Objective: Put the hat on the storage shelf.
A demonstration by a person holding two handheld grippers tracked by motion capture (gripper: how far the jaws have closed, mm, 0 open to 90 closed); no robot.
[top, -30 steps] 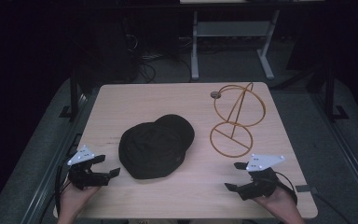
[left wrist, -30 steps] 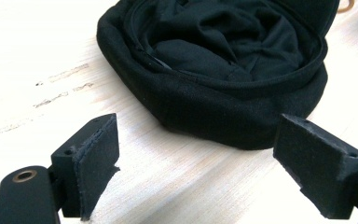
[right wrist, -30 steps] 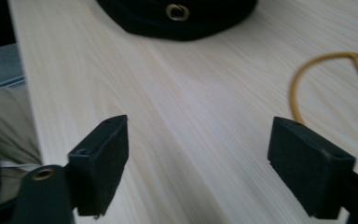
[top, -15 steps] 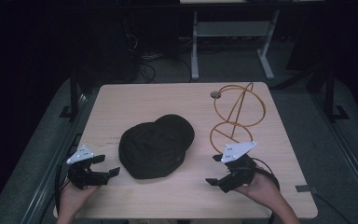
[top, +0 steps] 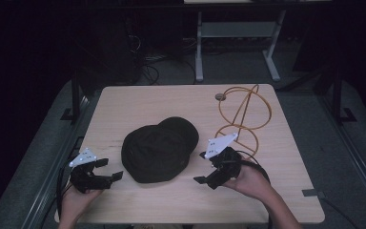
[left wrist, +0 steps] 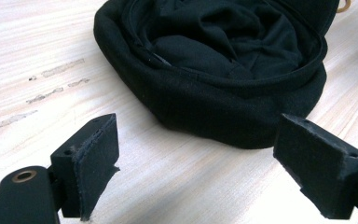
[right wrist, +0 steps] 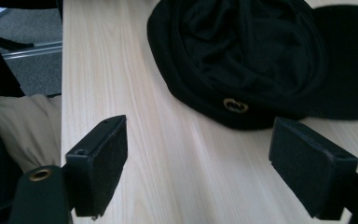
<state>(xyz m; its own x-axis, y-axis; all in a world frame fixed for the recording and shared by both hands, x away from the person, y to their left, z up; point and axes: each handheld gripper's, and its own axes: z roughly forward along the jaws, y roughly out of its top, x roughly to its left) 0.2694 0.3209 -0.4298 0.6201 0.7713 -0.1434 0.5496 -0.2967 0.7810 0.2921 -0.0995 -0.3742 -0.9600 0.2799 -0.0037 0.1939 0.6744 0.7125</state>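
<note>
1. Holding my left claw [top: 106, 170] low at the near left of the surface [top: 147, 102], jaws spread wide, nothing between them.
2. My right claw [top: 202, 168] sits just right of the black cap [top: 158, 149], jaws also spread and empty.
3. The cap lies mid-surface, crown toward me.
4. Farther right stands an orange wire frame [top: 244, 114].

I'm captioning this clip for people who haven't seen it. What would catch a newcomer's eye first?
A black cap lies in the middle of the table, crown down, its hollow facing up. An orange wire stand of hoops rises at the far right corner. An open tool flanks the cap on each side, left tool and right tool, neither touching it.
</note>
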